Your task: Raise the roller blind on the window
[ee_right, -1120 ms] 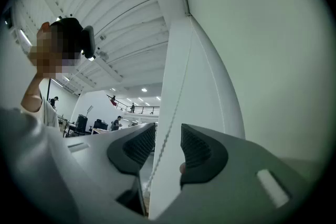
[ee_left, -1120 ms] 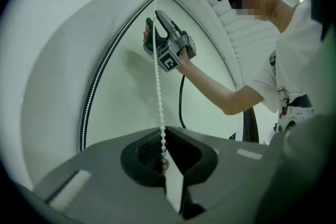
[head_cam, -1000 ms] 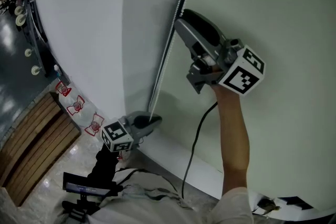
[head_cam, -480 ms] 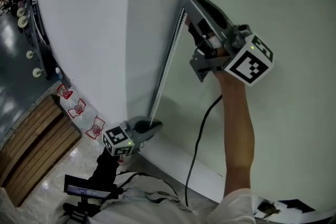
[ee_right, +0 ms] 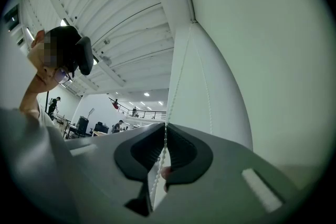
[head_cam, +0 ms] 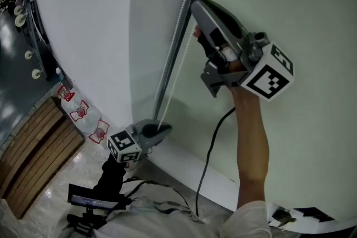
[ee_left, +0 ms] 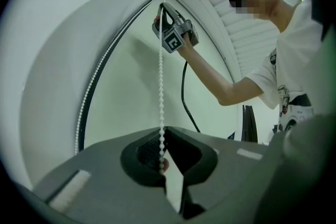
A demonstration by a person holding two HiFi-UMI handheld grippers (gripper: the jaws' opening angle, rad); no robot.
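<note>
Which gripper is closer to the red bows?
Left. The left gripper is low, just right of the red bows; the right gripper, its jaws having just closed on the bead chain, is high above them.

Roller blind (head_cam: 95, 36): plain white. Bead chain (ee_left: 161, 86): white. Wall (head_cam: 301, 3): pale green, unpatterned. Left gripper (head_cam: 165, 129): grey body, cube faced with black-and-white square markers. Cable (head_cam: 209, 147): black. Floor boards (head_cam: 33, 147): brown wood slats. Stickers (head_cam: 82, 112): red on white.

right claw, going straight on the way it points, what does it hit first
Most likely the white blind, just behind the bead chain the right claw has just been closing on; depth is unclear.
</note>
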